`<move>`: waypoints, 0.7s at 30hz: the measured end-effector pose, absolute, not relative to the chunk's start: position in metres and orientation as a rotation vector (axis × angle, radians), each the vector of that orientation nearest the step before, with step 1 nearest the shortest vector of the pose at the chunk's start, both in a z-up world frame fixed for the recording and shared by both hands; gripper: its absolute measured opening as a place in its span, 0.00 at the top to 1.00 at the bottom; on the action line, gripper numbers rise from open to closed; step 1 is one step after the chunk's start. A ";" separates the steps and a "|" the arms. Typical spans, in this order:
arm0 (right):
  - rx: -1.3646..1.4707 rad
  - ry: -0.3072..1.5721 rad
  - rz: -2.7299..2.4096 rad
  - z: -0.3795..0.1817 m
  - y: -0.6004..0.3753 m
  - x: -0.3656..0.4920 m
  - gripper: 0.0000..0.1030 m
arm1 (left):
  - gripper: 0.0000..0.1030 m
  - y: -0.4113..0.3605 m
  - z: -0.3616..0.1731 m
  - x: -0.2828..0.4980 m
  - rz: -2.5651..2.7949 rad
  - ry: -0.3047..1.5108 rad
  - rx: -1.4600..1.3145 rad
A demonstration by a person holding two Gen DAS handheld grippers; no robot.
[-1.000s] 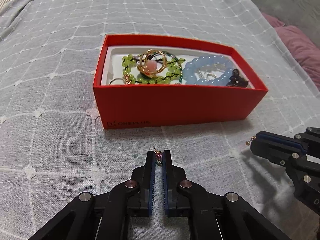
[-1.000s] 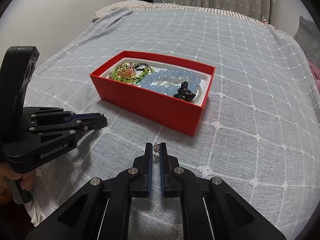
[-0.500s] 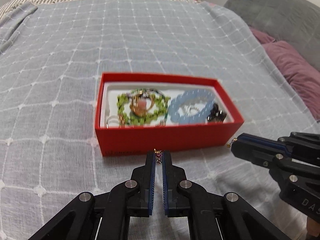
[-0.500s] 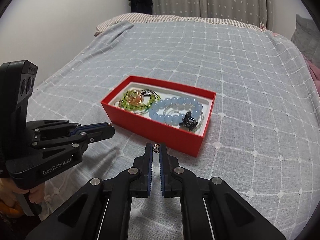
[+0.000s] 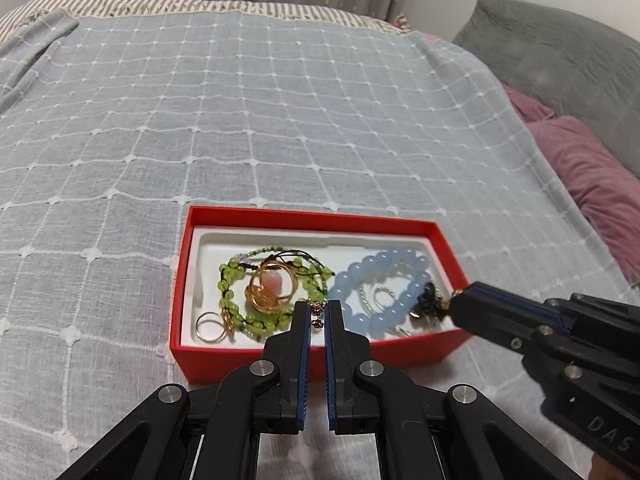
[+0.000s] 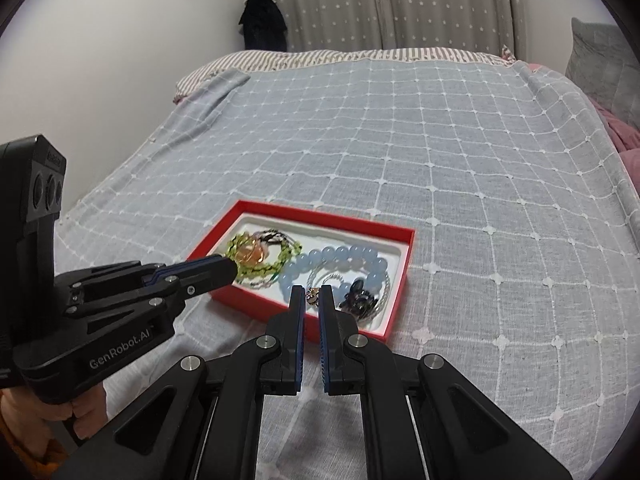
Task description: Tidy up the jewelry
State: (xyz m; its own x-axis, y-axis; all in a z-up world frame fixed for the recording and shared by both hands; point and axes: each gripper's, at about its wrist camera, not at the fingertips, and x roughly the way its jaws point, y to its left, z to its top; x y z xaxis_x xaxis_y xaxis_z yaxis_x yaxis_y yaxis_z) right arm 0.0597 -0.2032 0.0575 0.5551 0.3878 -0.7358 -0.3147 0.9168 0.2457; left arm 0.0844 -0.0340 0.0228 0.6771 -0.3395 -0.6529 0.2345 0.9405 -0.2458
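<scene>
A red box (image 5: 188,276) (image 6: 394,304) lies on the bed, holding a green bead bracelet (image 5: 230,280), gold rings (image 5: 210,326), a blue bead bracelet (image 5: 400,264) (image 6: 340,254) and a dark charm (image 5: 428,300) (image 6: 358,300). My left gripper (image 5: 318,312) is shut on a small red-and-gold earring (image 5: 318,312) above the box's near wall. My right gripper (image 6: 313,294) is shut on a small gold earring (image 6: 312,295) above the box's near right end. The right gripper also shows in the left wrist view (image 5: 460,300).
The bed is covered with a grey-blue checked blanket (image 5: 280,100). Purple and grey pillows (image 5: 592,168) lie at the right. A wall and curtain (image 6: 400,4) stand behind the bed. The left gripper's body (image 6: 120,300) fills the left of the right wrist view.
Both grippers have risen and moved forward, from low in front of the box to above its near edge, each still holding its earring.
</scene>
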 end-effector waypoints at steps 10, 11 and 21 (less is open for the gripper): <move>0.096 0.917 0.386 0.042 -0.201 0.081 0.93 | 0.97 -0.031 0.013 0.098 -0.286 0.782 -0.149; 0.098 0.918 0.387 0.041 -0.202 0.082 0.93 | 0.93 -0.031 0.013 0.098 -0.284 0.784 -0.148; 0.103 0.921 0.387 0.045 -0.207 0.077 0.77 | 0.63 -0.028 0.025 0.083 -0.282 0.770 -0.108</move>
